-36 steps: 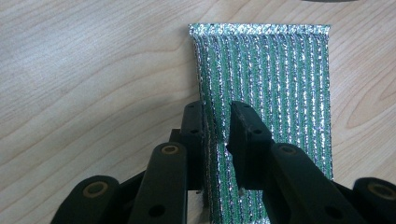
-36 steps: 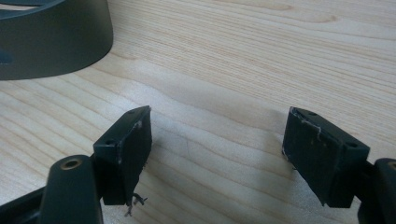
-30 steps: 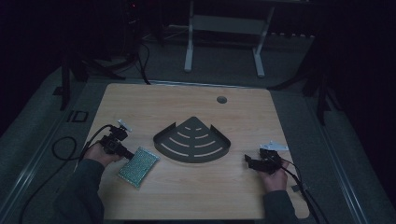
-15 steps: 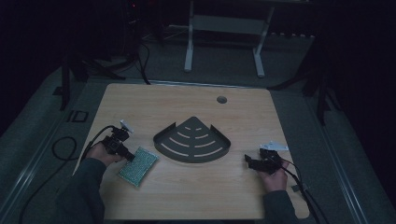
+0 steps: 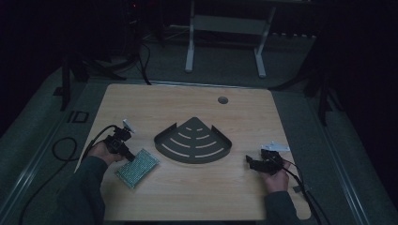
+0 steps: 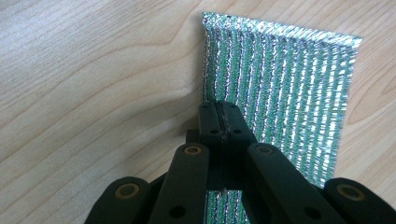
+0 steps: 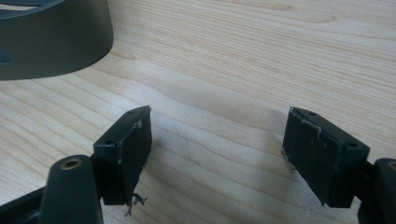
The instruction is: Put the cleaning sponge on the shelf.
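**Left jaws pinched on the green pad near the table's front-left**

While the left hand (image 5: 101, 151) rests low over the table (image 5: 187, 101) near its left edge, the left gripper (image 5: 126, 153) slants down toward the front-right, and its jaws have just been closing — in the left gripper view they meet on the near edge of the green scouring pad (image 6: 285, 98), clamped on it. The right hand (image 5: 276, 179) lies near the front-right corner, its right gripper (image 5: 248, 161) pointing left and level above the wood; the right gripper view shows its jaws standing wide apart with bare wood between them.

A dark quarter-round shelf (image 5: 193, 146) sits mid-table between the two grippers, its pointed corner toward the far edge and its curved wall toward the person — well apart from the pad, close to the right gripper's tips. A round cable hole (image 5: 223, 100) lies near the far edge.

The pad lies flat by the front-left part of the table, its long axis running diagonally from front-left to back-right, the gripped edge on the left side.
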